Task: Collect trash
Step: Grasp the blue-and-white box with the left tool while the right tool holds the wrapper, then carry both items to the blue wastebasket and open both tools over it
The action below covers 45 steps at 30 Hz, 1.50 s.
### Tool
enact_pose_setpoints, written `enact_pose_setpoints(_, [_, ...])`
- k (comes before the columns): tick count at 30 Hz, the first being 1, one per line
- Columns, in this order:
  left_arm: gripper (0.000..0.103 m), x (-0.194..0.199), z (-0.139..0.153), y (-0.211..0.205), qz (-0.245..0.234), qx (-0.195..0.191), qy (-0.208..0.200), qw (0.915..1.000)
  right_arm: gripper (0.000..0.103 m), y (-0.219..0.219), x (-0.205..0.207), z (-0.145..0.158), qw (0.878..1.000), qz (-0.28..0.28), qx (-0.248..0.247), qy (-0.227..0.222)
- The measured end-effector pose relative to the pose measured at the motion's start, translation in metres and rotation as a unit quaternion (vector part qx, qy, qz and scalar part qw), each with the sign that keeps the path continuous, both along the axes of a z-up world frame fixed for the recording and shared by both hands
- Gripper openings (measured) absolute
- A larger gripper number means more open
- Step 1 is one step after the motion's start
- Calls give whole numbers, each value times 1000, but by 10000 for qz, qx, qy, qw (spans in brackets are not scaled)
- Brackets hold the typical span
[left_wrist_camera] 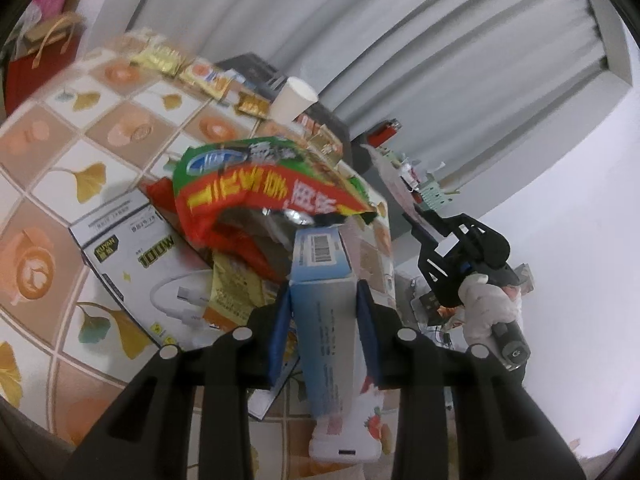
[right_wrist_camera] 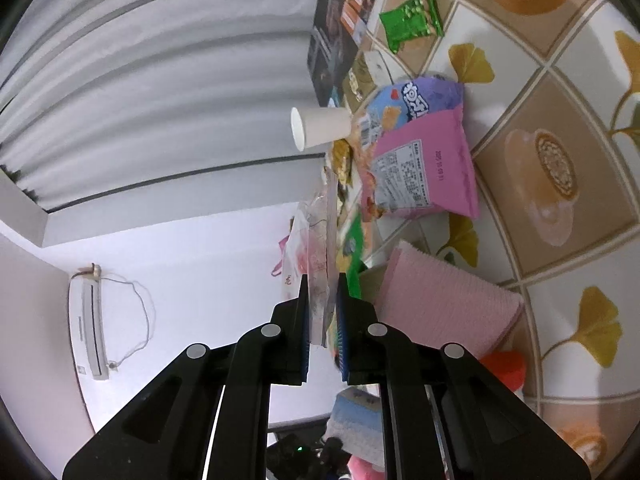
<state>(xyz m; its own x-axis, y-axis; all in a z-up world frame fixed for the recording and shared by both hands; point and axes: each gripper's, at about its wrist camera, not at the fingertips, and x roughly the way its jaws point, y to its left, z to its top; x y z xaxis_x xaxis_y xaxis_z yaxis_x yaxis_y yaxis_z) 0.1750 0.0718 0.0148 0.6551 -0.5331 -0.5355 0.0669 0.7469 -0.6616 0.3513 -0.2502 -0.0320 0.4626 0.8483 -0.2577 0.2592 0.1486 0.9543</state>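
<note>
Left gripper (left_wrist_camera: 322,292): its blue pads are pressing on both sides of a light blue carton (left_wrist_camera: 324,300), which is standing up between the jaws with its barcode end farthest from the tongs.
Snack wrapper (left_wrist_camera: 256,196): a red and green crumpled wrapper is lying just beyond the carton's far end, apparently touching it, though blur is making that hard to confirm.
White box (left_wrist_camera: 132,264): a box printed with a cable is lying flat to the left of the left tongs, under the wrapper's edge.
Paper cup (left_wrist_camera: 294,100): standing well beyond the wrapper, among small gold packets (left_wrist_camera: 160,58).
Right gripper (right_wrist_camera: 323,312): its jaws are nearly together and are pinching a thin clear plastic bag (right_wrist_camera: 320,248), which is running away from the fingertips.
Pink packet (right_wrist_camera: 424,168): lying ahead and to the right of the right tongs on the patterned tablecloth (right_wrist_camera: 560,240).
Pink ribbed pad (right_wrist_camera: 448,304): sitting just right of the right tongs.
Person's hand (left_wrist_camera: 486,304): in a pale glove, gripping the other tool's handle to the right of the left tongs.
</note>
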Motion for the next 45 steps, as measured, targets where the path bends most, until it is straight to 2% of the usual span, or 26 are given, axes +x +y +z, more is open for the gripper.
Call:
enact_pose_setpoints(7, [30, -26, 30, -3, -72, 273, -587, 9979, 10, -19, -31, 10, 9997, -185, 46, -168])
enact_pose_setpoints(16, [30, -40, 78, -26, -415, 557, -1331, 9887, 10, -74, -100, 28, 9955, -763, 117, -553])
enact_pose_setpoints(23, [30, -27, 102, -74, -1070, 576, -1514, 9810, 10, -144, -177, 17, 9851, -1622, -76, -563])
enact_pose_setpoints(29, [30, 11, 102, -156, -1989, 662, -1158, 9709, 10, -203, -244, -21, 9692, -2451, -152, -172])
enact_pose_setpoints(30, [30, 18, 100, -174, -2165, 716, -1067, 9678, 10, -210, -252, -29, 9658, -2585, -206, -72])
enact_pose_setpoints(33, [30, 39, 88, -236, -2762, 1101, -817, 9513, 10, -237, -280, -52, 9528, -2979, -503, 292])
enact_pose_setpoints(37, [30, 56, 57, -331, -3569, 1810, -658, 9141, 10, -262, -296, -82, 9346, -3364, -879, 758])
enact_pose_setpoints(40, [30, 67, 30, -392, -4018, 2013, -470, 8921, 10, -276, -298, -101, 9226, -3552, -1079, 1050])
enact_pose_setpoints(41, [30, 65, 23, -406, -4118, 2053, -436, 8868, 10, -281, -296, -110, 9224, -3523, -1065, 1168])
enact_pose_setpoints(43, [30, 69, 0, -444, -4322, 2172, -344, 8745, 10, -292, -291, -123, 9139, -3602, -1263, 1379])
enact_pose_setpoints(45, [30, 71, -15, -476, -4448, 2267, -296, 8659, 10, -305, -283, -137, 9071, -3640, -1441, 1549])
